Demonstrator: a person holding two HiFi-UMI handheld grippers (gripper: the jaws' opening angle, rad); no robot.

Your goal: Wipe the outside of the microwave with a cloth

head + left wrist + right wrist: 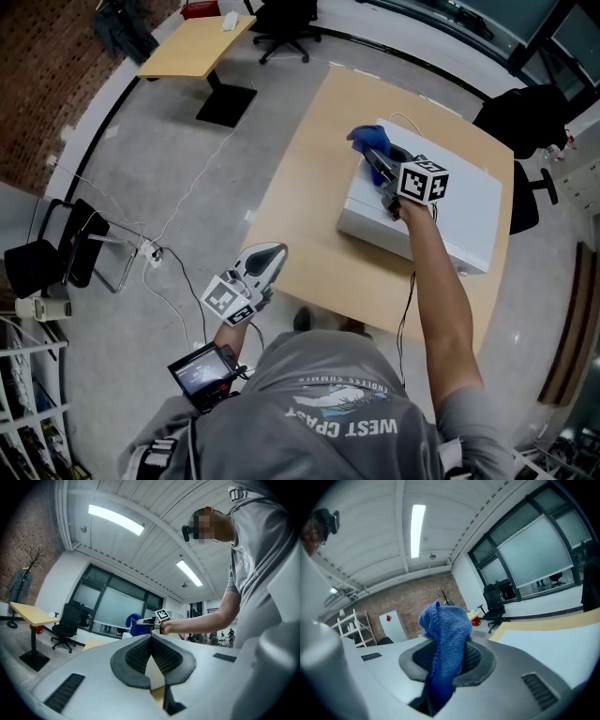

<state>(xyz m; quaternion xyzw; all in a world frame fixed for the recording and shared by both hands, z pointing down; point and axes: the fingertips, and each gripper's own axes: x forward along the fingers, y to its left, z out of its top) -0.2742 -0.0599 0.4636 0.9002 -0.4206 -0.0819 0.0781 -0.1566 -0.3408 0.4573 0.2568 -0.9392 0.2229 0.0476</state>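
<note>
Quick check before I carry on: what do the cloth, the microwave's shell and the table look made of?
The cloth is blue with a fuzzy looped pile, so likely microfibre or terry. The microwave has a smooth, matte white shell: painted metal or plastic, I cannot tell which. The table has a pale tan, even, flat top, probably wood-look laminate rather than solid wood.

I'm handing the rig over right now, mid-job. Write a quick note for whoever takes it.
Left gripper: shut, empty, held back by the body, off the wooden table.
Right gripper: fingers shut on the blue cloth, at the far corner of the white microwave's top. Whether the cloth touches it cannot be told.
Done: cloth is in hand. How much has been wiped does not show.
Left: probably wipe across the top, then the sides and front.
</note>
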